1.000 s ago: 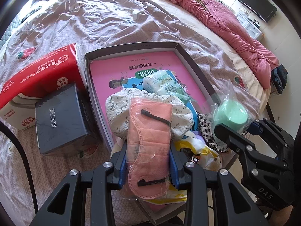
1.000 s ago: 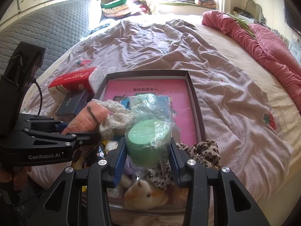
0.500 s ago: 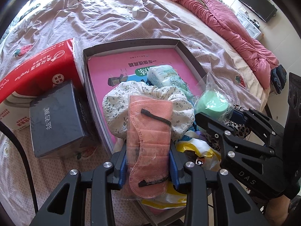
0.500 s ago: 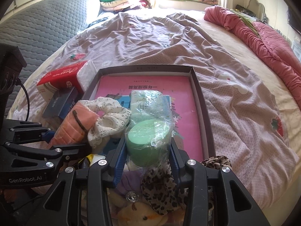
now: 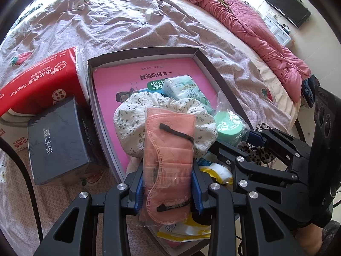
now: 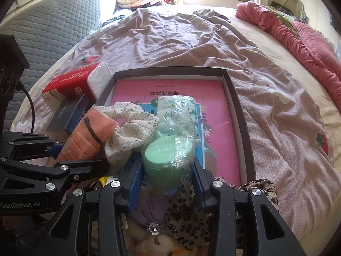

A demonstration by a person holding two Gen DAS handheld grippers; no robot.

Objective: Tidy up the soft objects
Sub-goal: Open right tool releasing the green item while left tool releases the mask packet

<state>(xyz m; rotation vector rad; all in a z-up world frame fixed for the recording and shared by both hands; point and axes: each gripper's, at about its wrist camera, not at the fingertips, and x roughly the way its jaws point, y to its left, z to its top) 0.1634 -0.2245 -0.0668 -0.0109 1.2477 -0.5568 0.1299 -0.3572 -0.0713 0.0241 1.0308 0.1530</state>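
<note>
My left gripper [image 5: 167, 186] is shut on a pack of pink face masks [image 5: 168, 162] in clear wrap, held over the near end of the dark tray [image 5: 147, 52]. My right gripper [image 6: 167, 181] is shut on a green round item in a clear bag [image 6: 166, 157], just right of the masks. It also shows in the left wrist view [image 5: 229, 125]. In the tray lie a white floral cloth [image 5: 138, 115], a pale green tissue pack [image 5: 185, 91] and a pink booklet [image 5: 119, 81]. The masks [image 6: 89, 136] appear at the left of the right wrist view.
A red tissue pack [image 5: 40, 81] and a dark grey box [image 5: 57, 138] sit left of the tray. A leopard-print cloth [image 6: 251, 194], a purple scrunchie [image 6: 149, 211] and a plush toy [image 6: 157, 245] lie at the near end. A pink quilt [image 5: 245, 23] lies far right on the bed.
Both grippers moved forward over the tray with their loads. The green item came closer to the floral cloth and the masks.
</note>
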